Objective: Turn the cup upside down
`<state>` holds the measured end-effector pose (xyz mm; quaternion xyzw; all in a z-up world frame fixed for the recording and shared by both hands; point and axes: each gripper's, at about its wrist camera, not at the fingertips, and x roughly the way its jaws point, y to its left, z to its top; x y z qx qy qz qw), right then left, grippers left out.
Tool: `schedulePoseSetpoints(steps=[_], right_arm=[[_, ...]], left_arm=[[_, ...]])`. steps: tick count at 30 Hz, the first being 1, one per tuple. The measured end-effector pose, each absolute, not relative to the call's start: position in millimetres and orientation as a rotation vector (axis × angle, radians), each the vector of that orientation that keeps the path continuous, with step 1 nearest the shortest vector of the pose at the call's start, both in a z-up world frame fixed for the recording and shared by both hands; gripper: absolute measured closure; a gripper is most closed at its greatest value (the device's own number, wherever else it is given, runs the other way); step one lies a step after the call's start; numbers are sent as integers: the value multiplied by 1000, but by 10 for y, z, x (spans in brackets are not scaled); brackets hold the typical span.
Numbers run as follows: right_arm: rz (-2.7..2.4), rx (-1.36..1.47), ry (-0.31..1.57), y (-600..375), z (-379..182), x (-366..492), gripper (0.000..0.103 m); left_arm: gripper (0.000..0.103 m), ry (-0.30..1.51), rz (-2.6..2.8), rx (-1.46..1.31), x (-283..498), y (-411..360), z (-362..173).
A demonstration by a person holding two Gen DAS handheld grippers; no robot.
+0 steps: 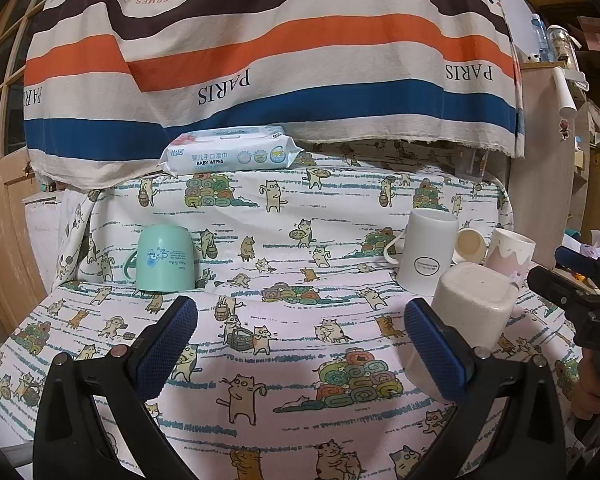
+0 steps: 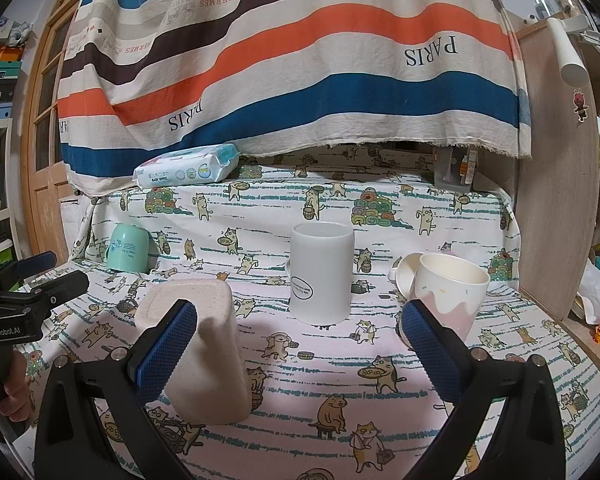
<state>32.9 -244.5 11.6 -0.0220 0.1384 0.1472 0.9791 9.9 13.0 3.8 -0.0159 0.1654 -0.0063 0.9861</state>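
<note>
The beige cup (image 2: 204, 344) looks matt and speckled; the white mug (image 2: 321, 272) is smooth and glossy. Printed cloth (image 2: 320, 376) covers the table. The gripper pads (image 1: 164, 348) show blue knurled rubber on black plastic arms.

Black tongs (image 1: 300, 344), blue textured pads (image 1: 166, 346), silver screws.

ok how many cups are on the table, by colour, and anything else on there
green cup: 1
white mug: 1
beige cup: 1
pink and cream cup: 1
cream cup, on its side: 1
wipes pack: 1
Total: 5 cups, 6 things
</note>
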Motion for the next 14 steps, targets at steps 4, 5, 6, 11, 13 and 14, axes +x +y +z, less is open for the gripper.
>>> schedulePoseSetpoints(steps=[4, 5, 6, 11, 13, 14], right_arm=[[297, -44, 279, -2441, 117, 327, 0], [297, -44, 279, -2439, 117, 325, 0], [297, -44, 279, -2437, 118, 322, 0], [297, -44, 279, -2438, 117, 324, 0], [297, -44, 279, -2440, 117, 325, 0], [296, -44, 279, -2443, 116, 327, 0]], left_arm=[[0, 332, -13, -32, 97, 131, 37], [0, 332, -13, -31, 98, 131, 38], [0, 332, -13, -31, 99, 131, 38], [0, 336, -13, -34, 103, 138, 34], [0, 347, -15, -40, 115, 152, 27], [0, 354, -19, -43, 124, 158, 24]])
